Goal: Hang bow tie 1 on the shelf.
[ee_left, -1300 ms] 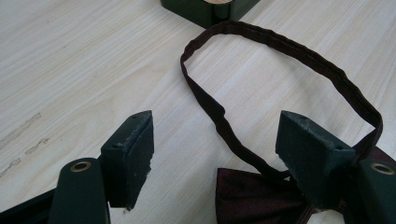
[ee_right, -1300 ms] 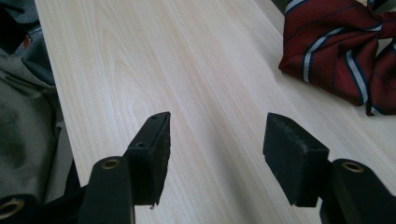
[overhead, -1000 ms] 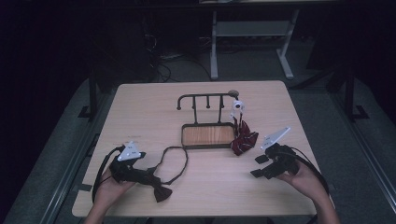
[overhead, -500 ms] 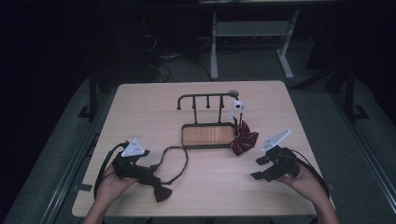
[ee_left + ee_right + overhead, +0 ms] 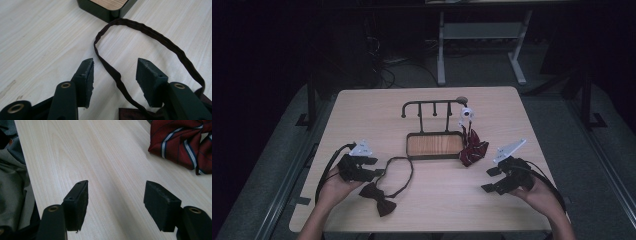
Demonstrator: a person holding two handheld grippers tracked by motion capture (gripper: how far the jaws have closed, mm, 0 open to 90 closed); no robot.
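Dark bow tie (image 5: 379, 199) lies lower left of frame on the table (image 5: 362, 115), neck strap (image 5: 117, 77) looped toward the hanger stand (image 5: 434, 145). Soft, light, limp: pinch the strap, not the bow. Left gripper (image 5: 115, 75) jaws have been closing, strap between them, not pinched yet. Right gripper (image 5: 116, 205) wide, empty, near the red striped bow tie (image 5: 182, 142)
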